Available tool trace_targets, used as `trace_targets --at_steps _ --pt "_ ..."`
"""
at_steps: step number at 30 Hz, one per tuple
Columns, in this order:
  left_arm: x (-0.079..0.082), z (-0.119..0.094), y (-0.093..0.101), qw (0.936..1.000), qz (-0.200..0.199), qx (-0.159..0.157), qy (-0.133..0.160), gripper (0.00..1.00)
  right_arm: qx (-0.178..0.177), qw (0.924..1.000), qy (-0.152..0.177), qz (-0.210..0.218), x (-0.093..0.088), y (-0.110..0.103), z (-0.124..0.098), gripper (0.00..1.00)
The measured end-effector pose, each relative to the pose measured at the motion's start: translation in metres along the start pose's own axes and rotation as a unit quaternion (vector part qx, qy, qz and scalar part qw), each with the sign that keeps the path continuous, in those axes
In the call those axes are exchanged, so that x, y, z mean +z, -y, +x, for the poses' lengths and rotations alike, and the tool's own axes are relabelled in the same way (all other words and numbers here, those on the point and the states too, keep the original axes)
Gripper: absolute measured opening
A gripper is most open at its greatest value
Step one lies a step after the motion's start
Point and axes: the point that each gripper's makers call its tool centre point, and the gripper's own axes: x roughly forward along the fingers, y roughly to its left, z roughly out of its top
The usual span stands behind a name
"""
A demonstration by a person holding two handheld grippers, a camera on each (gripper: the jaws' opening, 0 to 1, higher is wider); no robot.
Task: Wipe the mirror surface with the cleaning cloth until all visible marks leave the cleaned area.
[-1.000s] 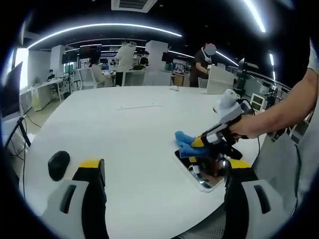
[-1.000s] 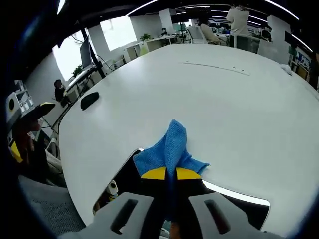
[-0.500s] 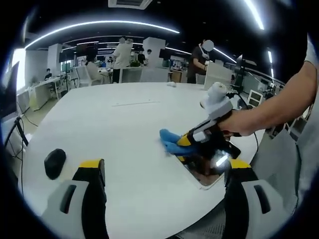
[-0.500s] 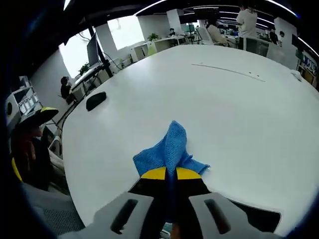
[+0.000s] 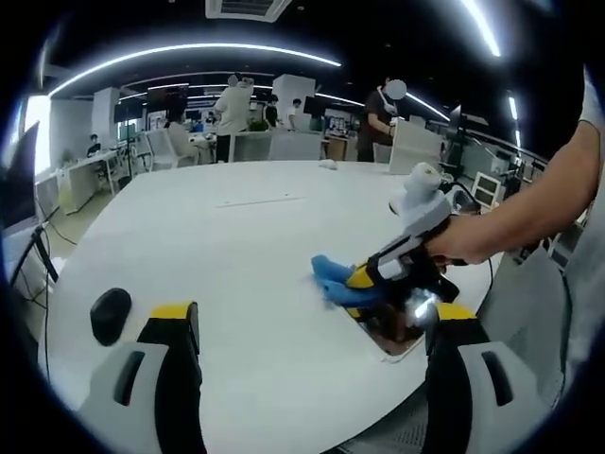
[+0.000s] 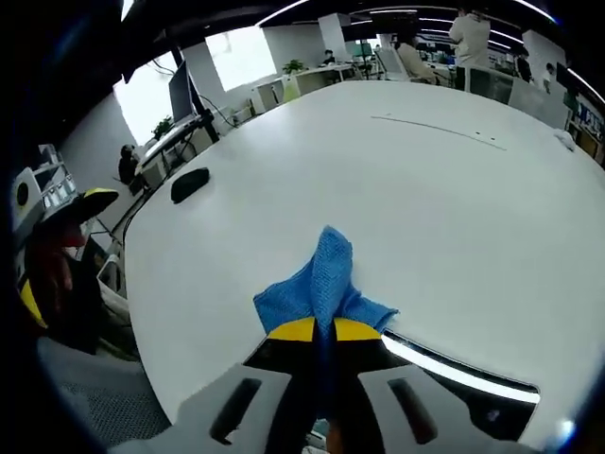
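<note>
A blue cleaning cloth (image 6: 321,284) is pinched in my right gripper (image 6: 316,330), whose yellow-tipped jaws are shut on it. The cloth rests at the far edge of a dark mirror (image 6: 454,388) lying flat on the white table (image 6: 397,189). In the left gripper view the right gripper (image 5: 357,278) comes in from the right, held by a hand, with the cloth (image 5: 331,271) over the mirror (image 5: 392,333) near the table's right edge. My left gripper (image 5: 312,326) stands open, low over the table, with nothing between its jaws.
A black mouse-like object (image 5: 110,314) lies on the table at the left, also seen as the black object (image 6: 189,184). A person's arm (image 5: 539,203) reaches in from the right. Office desks, chairs and standing people (image 5: 236,113) are beyond the table.
The right gripper and cloth slid back to the right over the mirror after having moved left half a second ago. The left gripper stays open and nearly still.
</note>
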Motion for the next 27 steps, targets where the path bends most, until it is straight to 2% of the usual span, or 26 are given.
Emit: trace_targets --at_steps 6,12,20,27 --pt "0.005 -0.002 0.001 1.0000 -0.001 0.004 0.006 0.99 0.012 0.9999 -0.009 0.006 -0.011 -0.012 -0.005 0.00" --pt "0.004 -0.001 0.005 1.0000 -0.001 -0.003 0.003 0.99 0.025 0.9995 -0.017 0.007 -0.023 -0.026 -0.010 0.00" --pt "0.009 0.002 0.011 0.9999 0.008 -0.014 0.005 0.99 0.030 0.9994 -0.018 0.004 -0.024 -0.025 -0.011 0.00" --pt "0.012 0.001 0.012 0.9998 0.011 -0.015 0.006 0.99 0.037 0.9991 -0.006 -0.018 -0.024 -0.025 -0.013 0.00"
